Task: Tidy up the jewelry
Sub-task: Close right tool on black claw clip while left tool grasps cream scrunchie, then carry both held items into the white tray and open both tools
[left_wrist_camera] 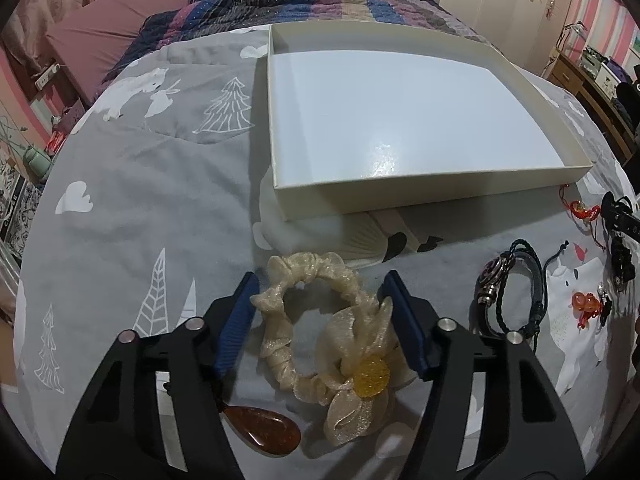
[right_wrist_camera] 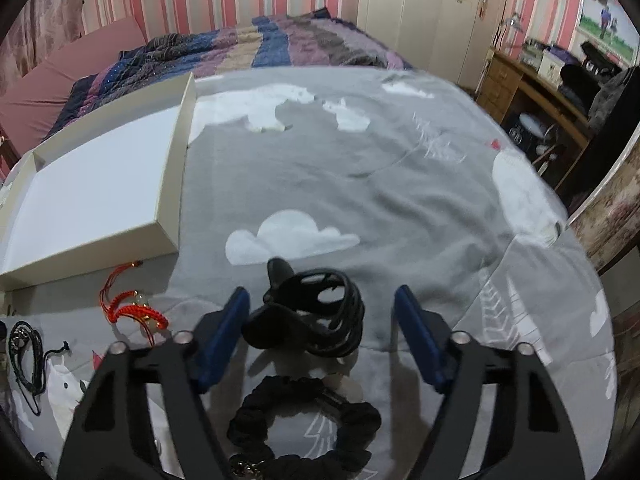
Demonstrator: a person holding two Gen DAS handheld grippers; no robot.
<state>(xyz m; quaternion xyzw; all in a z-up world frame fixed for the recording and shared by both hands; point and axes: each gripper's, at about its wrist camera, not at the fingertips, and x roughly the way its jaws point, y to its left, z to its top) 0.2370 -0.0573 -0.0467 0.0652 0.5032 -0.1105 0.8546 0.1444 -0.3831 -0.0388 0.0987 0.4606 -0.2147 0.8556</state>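
The white box (left_wrist_camera: 400, 112) sat open on the grey blanket (left_wrist_camera: 140, 184), and everything else lay around it.

In front of the box, on the near side, lay a cream scrunchie (left_wrist_camera: 320, 332) with a yellow bead (left_wrist_camera: 373, 376) in its bow. The left gripper (left_wrist_camera: 320, 292) stood over it with its blue fingers (left_wrist_camera: 240, 320) spread, one on each side of the ring. The left finger looked right against the cloth, and the right one sat beside the bow, but the fingers were not squeezing it. A brown teardrop stone (left_wrist_camera: 268, 428) lay nearer than the scrunchie, further from the box.

To the right of the box's near corner lay a red cord charm (right_wrist_camera: 128, 304). Further right, a black hair clip (right_wrist_camera: 312, 312) lay on the blanket. The right gripper (right_wrist_camera: 320, 304) hung over it, fingers spread on both sides, with gaps showing, so it held nothing. A black braided band (right_wrist_camera: 304, 424) lay just nearer than the clip. Dark bracelets (left_wrist_camera: 508, 292) and an orange charm (left_wrist_camera: 586, 306) lay between the scrunchie and the clip.
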